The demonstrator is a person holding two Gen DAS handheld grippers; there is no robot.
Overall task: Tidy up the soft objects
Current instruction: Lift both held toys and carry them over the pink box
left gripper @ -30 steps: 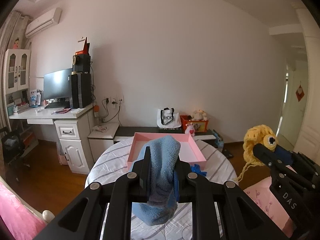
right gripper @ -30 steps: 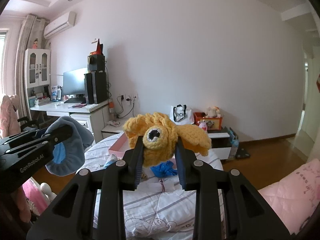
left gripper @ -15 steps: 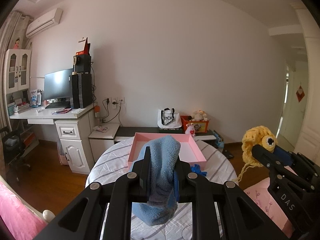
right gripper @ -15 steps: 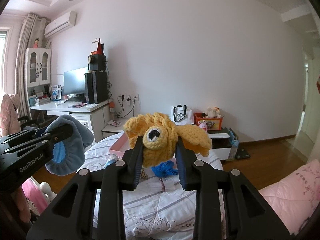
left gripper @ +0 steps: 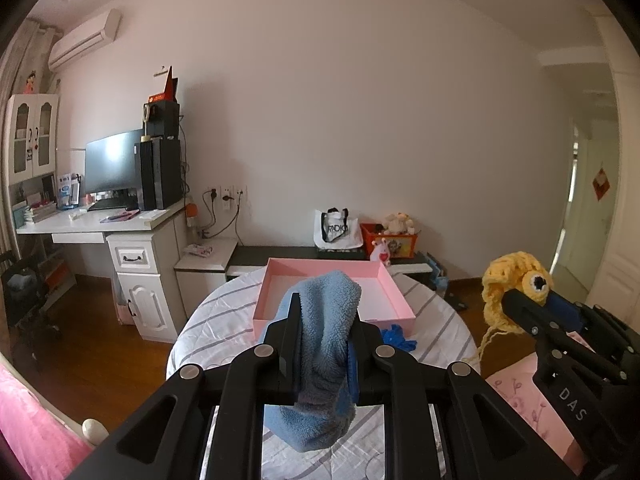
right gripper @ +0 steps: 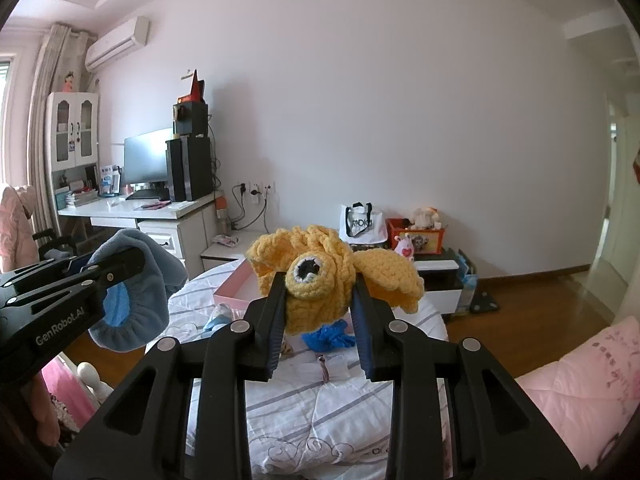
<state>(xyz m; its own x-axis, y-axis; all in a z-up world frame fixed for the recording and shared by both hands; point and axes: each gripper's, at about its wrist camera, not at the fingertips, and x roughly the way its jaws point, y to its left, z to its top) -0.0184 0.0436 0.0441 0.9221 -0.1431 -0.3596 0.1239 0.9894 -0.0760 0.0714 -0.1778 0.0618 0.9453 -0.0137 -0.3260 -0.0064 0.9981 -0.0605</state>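
Note:
My left gripper [left gripper: 326, 320] is shut on a light blue fleece cloth [left gripper: 324, 344] that hangs down between its fingers, held in the air above the round table [left gripper: 208, 320]. Beyond it an open pink box [left gripper: 276, 280] lies on the table. My right gripper [right gripper: 320, 284] is shut on a yellow crocheted toy [right gripper: 320, 276] with a round eye, also raised above the table. The left wrist view has that toy [left gripper: 508, 280] at its right edge; the fleece cloth [right gripper: 140, 300] shows at left in the right wrist view.
A small blue knitted piece [right gripper: 330, 334] and other small items lie on the striped tablecloth near the pink box [right gripper: 234, 286]. A white desk [left gripper: 100, 224] with a monitor stands at left. A low bench [left gripper: 280, 254] with a bag and toys lines the wall. Pink bedding [right gripper: 580, 372] lies at right.

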